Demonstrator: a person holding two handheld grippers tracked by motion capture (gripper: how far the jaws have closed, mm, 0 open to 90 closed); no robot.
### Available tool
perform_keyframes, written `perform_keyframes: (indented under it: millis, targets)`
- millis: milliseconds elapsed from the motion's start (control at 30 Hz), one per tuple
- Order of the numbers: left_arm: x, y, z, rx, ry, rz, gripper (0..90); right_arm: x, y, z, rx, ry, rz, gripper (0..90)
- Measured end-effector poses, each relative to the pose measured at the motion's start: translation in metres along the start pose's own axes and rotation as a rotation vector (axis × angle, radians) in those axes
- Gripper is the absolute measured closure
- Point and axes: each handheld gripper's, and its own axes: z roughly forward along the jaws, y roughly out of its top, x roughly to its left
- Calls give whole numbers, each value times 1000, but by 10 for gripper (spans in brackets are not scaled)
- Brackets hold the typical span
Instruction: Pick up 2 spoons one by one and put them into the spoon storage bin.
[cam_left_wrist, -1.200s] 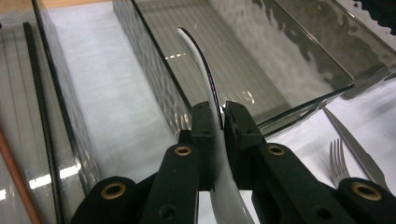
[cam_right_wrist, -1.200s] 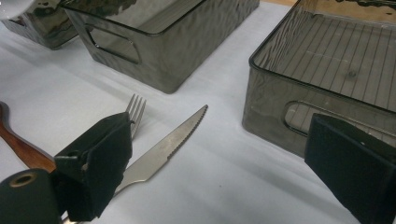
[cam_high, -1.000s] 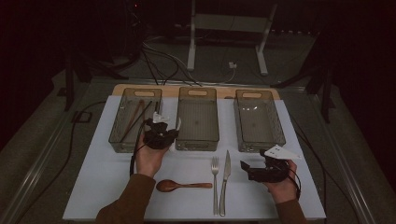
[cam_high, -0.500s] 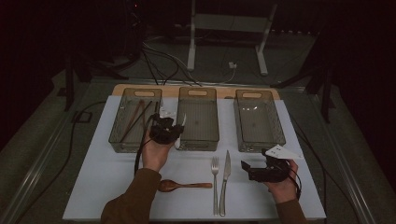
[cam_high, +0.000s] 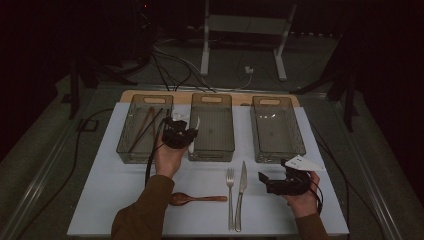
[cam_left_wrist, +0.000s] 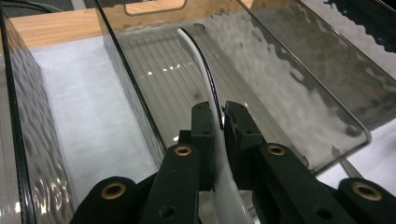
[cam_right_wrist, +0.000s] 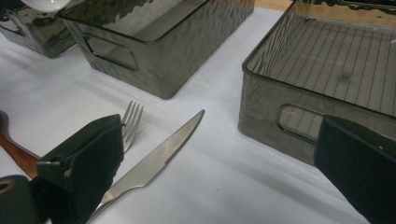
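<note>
Left gripper (cam_high: 181, 135): it is clamping a white spoon (cam_left_wrist: 205, 84) between its jaws, which are pressing together on the spoon's handle — the grip is showing plainly in the left gripper view (cam_left_wrist: 218, 122).

White spoon: it is running up and away from the jaws in a curve, its far end reaching out over the ribbed floor of the middle bin (cam_left_wrist: 289, 84); in the high view (cam_high: 196, 124) it is poking out just past the gripper, at the bin's left wall.

Middle bin (cam_high: 212, 150): it is lying straight ahead of and below the left gripper, with one clear wall just to the left of the jaws.

Left bin (cam_high: 131, 145): it is standing just beside the left gripper on its outer side, holding dark chopsticks (cam_high: 145, 125).

Right gripper (cam_high: 272, 181): its jaws are standing wide apart with nothing between the pads — they have just been opening; it is hovering low over the white mat (cam_high: 110, 185).

Knife (cam_right_wrist: 154, 161): it is lying flat on the mat in the gap between the right gripper's jaws, closer to the left jaw, touching neither as far as can be told.

Fork (cam_right_wrist: 131, 122): it is lying just beyond the left jaw, tines pointing away, beside the knife.

Right bin (cam_right_wrist: 327, 70): it is sitting ahead of the right jaw.

Wooden spoon (cam_high: 196, 199): it is lying on the mat well off to the left of the right gripper, past the fork (cam_high: 230, 190).
</note>
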Motion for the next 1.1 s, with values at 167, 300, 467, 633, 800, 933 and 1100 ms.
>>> perform_keyframes:
  millis: [167, 300, 467, 633, 800, 933, 1100]
  targets:
    - [3, 4, 5, -7, -1, 3, 844, 1, 0, 0, 2, 0, 0, 20]
    - [5, 4, 11, -2, 0, -1, 844, 1, 0, 0, 2, 1, -1, 20]
    - [6, 3, 20, 3, -10, 0, 842, 1, 0, 0, 2, 5, -8, 20]
    - [9, 1, 27, 17, -1, -8, 839, 2, 0, 0, 2, 10, -12, 20]
    - [10, 1, 31, 27, 13, -10, 837, 2, 0, 0, 2, 9, -14, 20]
    - [11, 0, 33, 35, 15, -6, 838, 2, 0, -1, 3, 8, -18, 20]
    - [12, -1, 37, 52, 22, -1, 838, 3, 0, 0, 3, 9, -18, 20]
